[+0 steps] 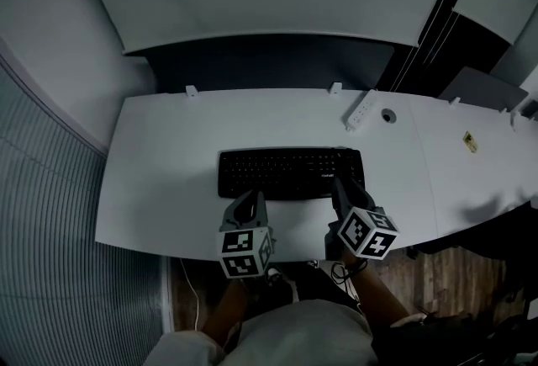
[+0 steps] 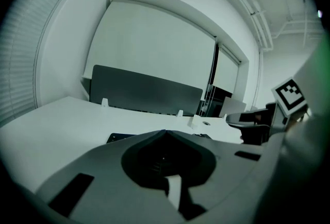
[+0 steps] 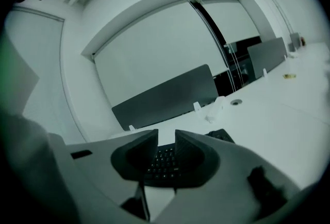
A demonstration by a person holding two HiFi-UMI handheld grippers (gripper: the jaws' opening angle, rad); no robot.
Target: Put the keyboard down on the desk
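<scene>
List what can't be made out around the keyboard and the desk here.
- Key legends on the keyboard: too small, head view.
- Its near right corner: head view, behind the right gripper.
- Most of the keyboard: left gripper view, behind the body of the left gripper.
- The yellow item on the desk: too small to identify.
- Desk's right end: cut by the head view's edge.

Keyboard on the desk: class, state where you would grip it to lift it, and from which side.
Probably the near long edge of the keyboard, one hold toward each end, coming in from the front of the desk. It lies flat, thin and long, with that edge running along the desk's front, so it is the closest thin lip to pinch.
</scene>
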